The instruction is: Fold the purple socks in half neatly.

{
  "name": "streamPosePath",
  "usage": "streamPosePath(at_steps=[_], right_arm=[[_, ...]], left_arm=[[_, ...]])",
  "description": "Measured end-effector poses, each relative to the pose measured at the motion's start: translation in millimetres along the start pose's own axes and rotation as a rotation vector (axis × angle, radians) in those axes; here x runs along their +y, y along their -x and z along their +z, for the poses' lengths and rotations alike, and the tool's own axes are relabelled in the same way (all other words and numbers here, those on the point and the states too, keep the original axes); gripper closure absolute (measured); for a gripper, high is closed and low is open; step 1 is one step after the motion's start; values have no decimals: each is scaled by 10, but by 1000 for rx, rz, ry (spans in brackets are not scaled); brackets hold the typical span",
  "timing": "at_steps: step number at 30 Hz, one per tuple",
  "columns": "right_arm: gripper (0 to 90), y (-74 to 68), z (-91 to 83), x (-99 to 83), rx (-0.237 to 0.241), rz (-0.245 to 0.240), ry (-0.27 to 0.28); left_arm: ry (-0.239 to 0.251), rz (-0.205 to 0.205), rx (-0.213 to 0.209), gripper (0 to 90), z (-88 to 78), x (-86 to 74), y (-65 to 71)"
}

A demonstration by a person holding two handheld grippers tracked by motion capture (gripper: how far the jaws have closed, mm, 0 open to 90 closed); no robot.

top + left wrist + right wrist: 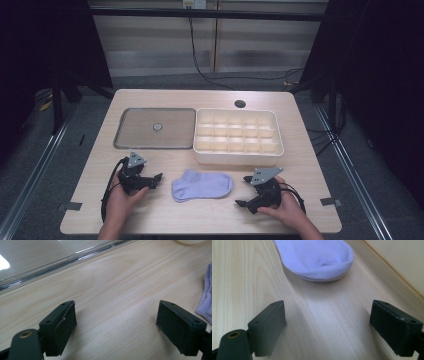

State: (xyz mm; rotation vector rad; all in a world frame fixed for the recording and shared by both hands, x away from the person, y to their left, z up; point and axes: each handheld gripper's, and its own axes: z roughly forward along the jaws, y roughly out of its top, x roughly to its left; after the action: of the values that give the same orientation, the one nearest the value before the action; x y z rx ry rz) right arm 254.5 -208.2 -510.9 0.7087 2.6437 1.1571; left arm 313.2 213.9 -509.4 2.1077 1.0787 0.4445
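From above, a lilac sock [202, 185] lies on the table [200, 215] between the left gripper [150, 181] and right gripper [243, 191], before a white divided tray [238, 137]. Both gripper views show jaws spread, holding nothing; no writing is legible.

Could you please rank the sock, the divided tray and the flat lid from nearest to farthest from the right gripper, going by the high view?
From the right gripper:
1. Sock, just to its left.
2. Divided tray, just beyond it.
3. Flat lid, far left, beside the tray.
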Motion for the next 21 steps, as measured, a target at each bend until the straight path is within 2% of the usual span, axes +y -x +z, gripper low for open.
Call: streamPosePath(at_steps=[21], right_arm=[[126, 2, 0, 0, 0, 1, 1]], left_arm=[[-3, -1, -1, 154, -3, -3, 3]])
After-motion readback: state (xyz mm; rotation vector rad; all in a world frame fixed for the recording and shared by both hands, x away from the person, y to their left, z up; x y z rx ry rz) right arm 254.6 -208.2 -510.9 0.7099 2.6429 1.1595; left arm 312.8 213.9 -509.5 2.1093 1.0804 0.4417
